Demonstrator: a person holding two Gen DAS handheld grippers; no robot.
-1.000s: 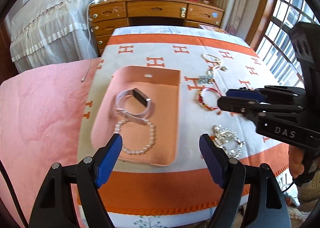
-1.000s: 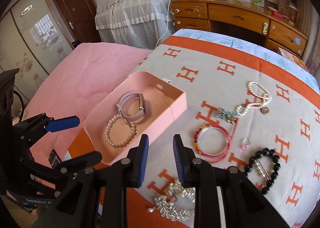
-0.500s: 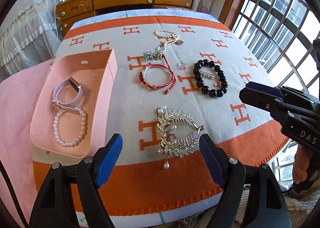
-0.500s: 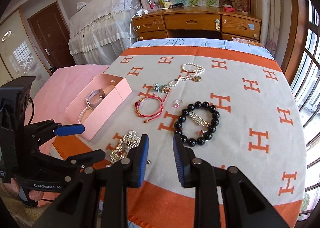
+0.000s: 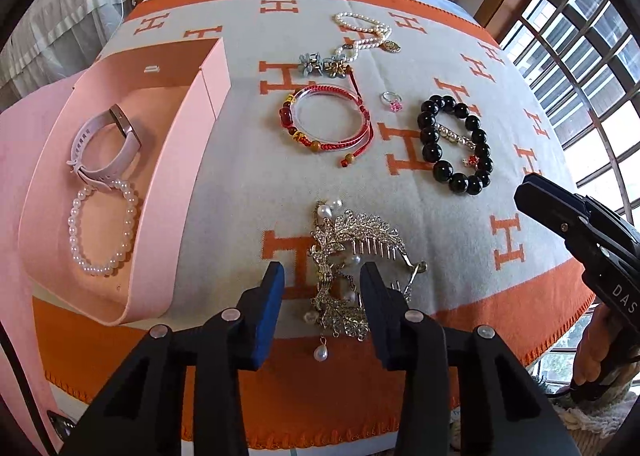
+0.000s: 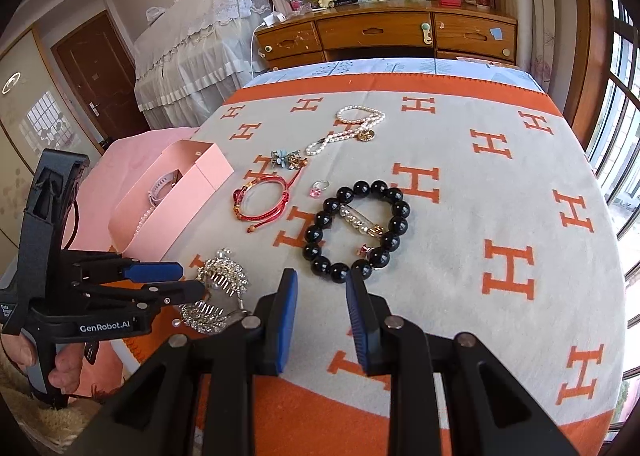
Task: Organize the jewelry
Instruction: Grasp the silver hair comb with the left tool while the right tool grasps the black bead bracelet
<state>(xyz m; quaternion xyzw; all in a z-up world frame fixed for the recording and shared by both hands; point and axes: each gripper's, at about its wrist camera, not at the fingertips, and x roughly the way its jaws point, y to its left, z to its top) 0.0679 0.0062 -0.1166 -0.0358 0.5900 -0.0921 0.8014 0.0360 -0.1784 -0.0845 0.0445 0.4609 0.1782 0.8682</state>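
Hair comb, rhinestone and pearl: light, stiff, snag-prone, fragile drops; grasp across the leafy spine, where left gripper jaws, just closing, straddle it unclenched; right gripper empty, jaws narrowly parted.

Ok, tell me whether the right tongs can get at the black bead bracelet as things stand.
Probably yes: the right tongs hover just short of the black bead bracelet, nothing lying between, and the left tongs are busy over the hair comb.

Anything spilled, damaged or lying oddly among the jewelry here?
Nothing damaged. Only the red cord bracelet looks untidy, its loose cord ends trailing across the blanket. The pink box holds just a watch and pearl bracelet.
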